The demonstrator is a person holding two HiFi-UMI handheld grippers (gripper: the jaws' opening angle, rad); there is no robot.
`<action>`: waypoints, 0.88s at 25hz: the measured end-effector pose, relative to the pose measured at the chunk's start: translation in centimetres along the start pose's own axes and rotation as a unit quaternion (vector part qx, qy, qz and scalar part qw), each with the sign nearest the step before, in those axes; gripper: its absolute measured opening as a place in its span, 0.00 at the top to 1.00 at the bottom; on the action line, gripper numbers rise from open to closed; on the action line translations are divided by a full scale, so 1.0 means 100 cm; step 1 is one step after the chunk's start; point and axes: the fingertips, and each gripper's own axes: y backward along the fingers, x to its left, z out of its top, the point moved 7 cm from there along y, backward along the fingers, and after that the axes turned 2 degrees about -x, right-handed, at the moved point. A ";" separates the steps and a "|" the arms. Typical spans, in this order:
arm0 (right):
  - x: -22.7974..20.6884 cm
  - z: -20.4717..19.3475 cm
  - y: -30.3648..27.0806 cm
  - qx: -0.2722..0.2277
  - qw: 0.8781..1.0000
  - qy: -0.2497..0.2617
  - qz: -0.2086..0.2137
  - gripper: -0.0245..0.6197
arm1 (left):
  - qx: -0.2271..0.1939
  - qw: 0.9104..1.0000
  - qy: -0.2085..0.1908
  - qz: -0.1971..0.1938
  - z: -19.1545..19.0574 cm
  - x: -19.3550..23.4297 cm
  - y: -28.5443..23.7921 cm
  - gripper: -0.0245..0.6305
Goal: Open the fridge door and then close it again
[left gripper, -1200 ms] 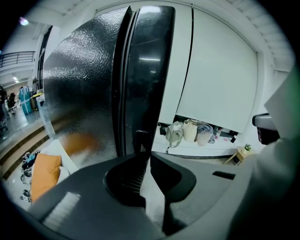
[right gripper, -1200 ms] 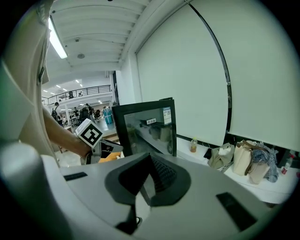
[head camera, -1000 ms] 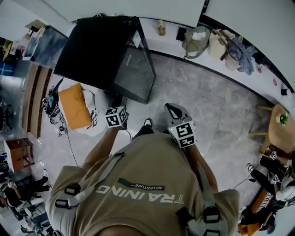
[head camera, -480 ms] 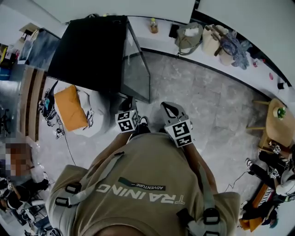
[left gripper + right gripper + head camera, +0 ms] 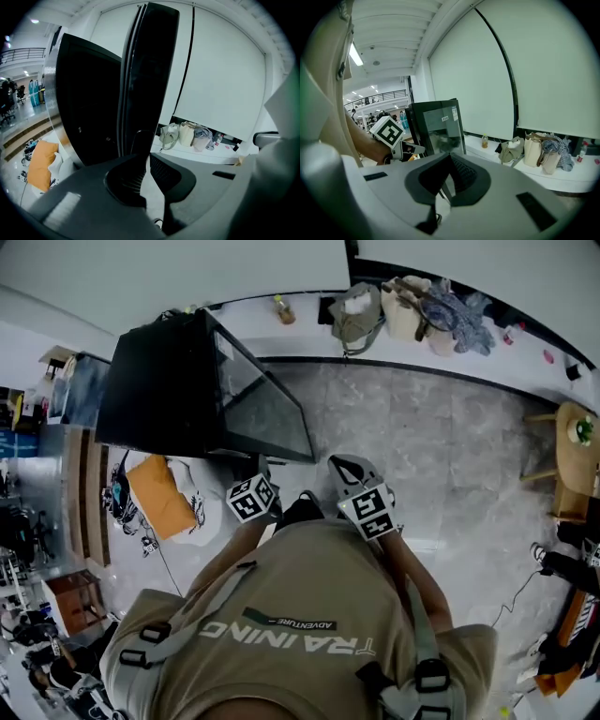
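Left tongs (image 5: 144, 157): jaws drawn nearly together, only a thin slit between them. A dark upright piece (image 5: 140, 140) at the free edge of the door (image 5: 150, 70) rose from their tips. It looked pinched there, though the contact itself was hard to make out.

Right tongs (image 5: 449, 161): jaws close together with nothing between them, held clear of the fridge and pointed toward it.

Fridge (image 5: 159, 381): tall black cabinet on the floor, upper left of the head view. Its door stood swung well open, angled out toward frame centre. The left gripper view caught it edge-on, running up the middle of the frame.

Handling, as judged:
- The door was a glass pane in a dark frame, so stiff and fairly weighty. It would turn only on its hinge arc.
- The glass was smooth and offered poor purchase, and it should not be knocked by the jaws.
- The best hold was the frame or handle at the free edge, far from the hinge, where leverage is greatest.
- For closing, a steady push along the arc should do, eased off near the seal so the pane would not slam.

Nearby: an orange cushion (image 5: 155, 498) lay on the floor at left, beside the fridge. Bags (image 5: 356, 310) sat on a white ledge along the top of the frame.
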 end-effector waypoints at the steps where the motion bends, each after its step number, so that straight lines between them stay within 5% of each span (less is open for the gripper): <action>1: -0.004 -0.002 0.002 -0.001 1.000 -0.003 -0.003 0.97 | 0.004 1.000 0.001 0.004 0.001 -0.003 -0.001 0.93; 11: -0.037 -0.010 0.011 0.013 0.999 -0.036 -0.032 0.97 | 0.020 1.000 0.005 0.001 0.004 -0.040 -0.010 0.93; 22: -0.057 0.023 -0.019 0.040 0.999 0.011 -0.024 0.97 | 0.016 0.999 0.026 -0.040 -0.003 -0.055 -0.011 0.93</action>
